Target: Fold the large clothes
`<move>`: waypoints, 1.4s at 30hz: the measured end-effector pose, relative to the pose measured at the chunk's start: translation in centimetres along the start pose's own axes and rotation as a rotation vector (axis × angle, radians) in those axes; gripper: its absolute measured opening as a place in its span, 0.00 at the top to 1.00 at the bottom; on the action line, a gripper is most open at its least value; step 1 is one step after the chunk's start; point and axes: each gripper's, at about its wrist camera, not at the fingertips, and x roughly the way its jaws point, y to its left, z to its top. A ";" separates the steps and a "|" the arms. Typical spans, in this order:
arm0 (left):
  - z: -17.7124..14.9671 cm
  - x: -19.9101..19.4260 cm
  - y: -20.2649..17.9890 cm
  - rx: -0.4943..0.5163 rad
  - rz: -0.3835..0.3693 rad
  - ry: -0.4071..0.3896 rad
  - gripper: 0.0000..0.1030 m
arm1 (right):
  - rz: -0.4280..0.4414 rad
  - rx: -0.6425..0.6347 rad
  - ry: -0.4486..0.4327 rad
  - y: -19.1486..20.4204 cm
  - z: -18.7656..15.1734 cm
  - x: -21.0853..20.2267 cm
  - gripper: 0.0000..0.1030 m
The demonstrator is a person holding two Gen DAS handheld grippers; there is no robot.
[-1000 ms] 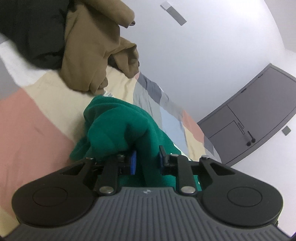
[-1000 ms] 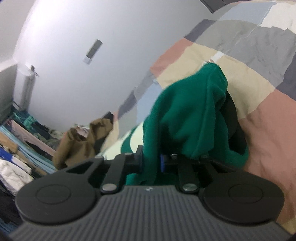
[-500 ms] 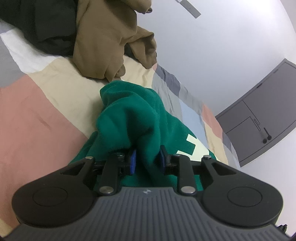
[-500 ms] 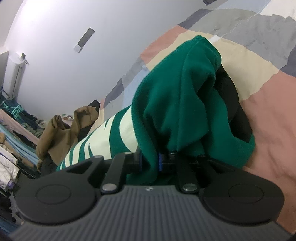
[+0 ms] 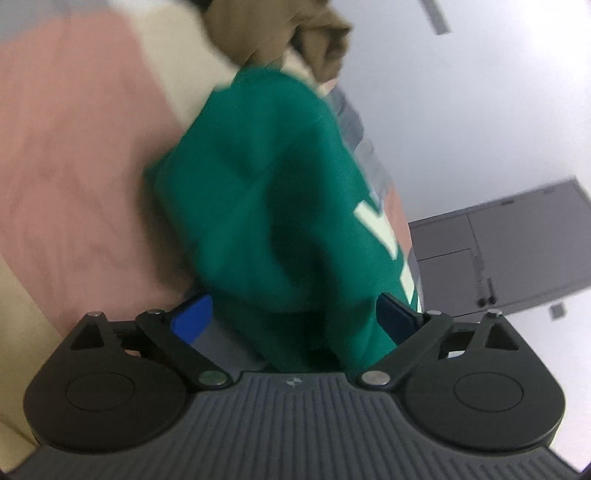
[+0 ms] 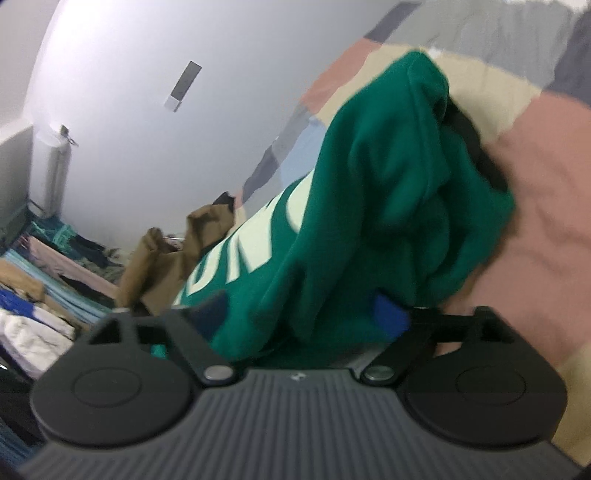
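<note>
A green sweatshirt (image 5: 273, 192) with pale lettering lies bunched on the patchwork bedcover (image 5: 74, 155). My left gripper (image 5: 293, 317) is opening, its blue pads (image 5: 192, 317) spread wide; green cloth still lies loose between the jaws, and the pads do not press on it. In the right wrist view the same sweatshirt (image 6: 388, 206) fills the middle, with a black lining showing at its right edge. My right gripper (image 6: 306, 314) is opening too, its blue pads (image 6: 389, 317) apart, with a fold of the cloth draped between them.
A tan garment (image 5: 280, 33) lies heaped beyond the sweatshirt, seen also as the tan garment (image 6: 166, 258) in the right wrist view. Stacked clothes (image 6: 37, 295) lie at the lower left there. A grey cabinet door (image 5: 517, 254) stands by the white wall.
Both grippers were shut on the green sweatshirt and now stand wide apart, the cloth released. The sweatshirt has come down onto the bedcover. The left view rolled and is blurred.
</note>
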 end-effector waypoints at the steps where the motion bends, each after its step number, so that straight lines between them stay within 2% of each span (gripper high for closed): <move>1: 0.1 0.6 0.6 -0.037 -0.015 0.014 0.04 | 0.005 0.027 0.001 -0.1 -0.4 0.1 0.08; 4: 0.2 2.1 2.0 -0.137 -0.058 0.020 0.02 | 0.015 0.139 0.035 -1.1 -1.2 1.3 0.06; 8: 0.4 3.2 3.1 -0.199 -0.095 -0.004 0.01 | 0.040 0.332 0.110 -3.0 -2.2 2.9 0.06; 10: 0.4 3.4 3.6 -0.229 -0.126 -0.018 0.01 | 0.064 0.407 0.114 -3.6 -2.8 3.7 0.06; 14: 0.5 3.7 4.2 -0.277 -0.178 -0.049 0.00 | 0.099 0.460 0.056 -3.2 -2.8 5.5 0.06; 18: 0.5 3.5 4.6 -0.307 -0.223 -0.058 0.00 | 0.020 0.473 -0.015 -3.1 -2.6 7.2 0.06; 22: 1.1 3.4 4.7 -0.327 -0.259 -0.065 0.00 | -0.005 0.528 -0.115 -3.4 -2.0 7.2 0.06; 26: 1.7 3.8 3.8 -0.340 -0.235 -0.075 0.00 | -0.037 0.493 -0.173 -3.3 -1.6 7.2 0.06; 30: 2.0 4.4 2.8 -0.340 -0.200 -0.091 0.00 | -0.056 0.428 -0.168 -2.9 -1.7 7.4 0.07; 34: 2.1 5.0 2.7 -0.371 -0.146 -0.131 0.01 | -0.039 0.441 -0.152 -3.1 -0.7 7.9 0.06; 39: 2.9 5.9 2.7 -0.306 -0.058 -0.155 0.01 | -0.043 0.429 -0.168 -2.0 -0.3 9.3 0.06; 42: 3.1 6.2 2.4 -0.268 -0.026 -0.160 0.05 | -0.052 0.398 -0.181 -1.8 0.0 9.6 0.06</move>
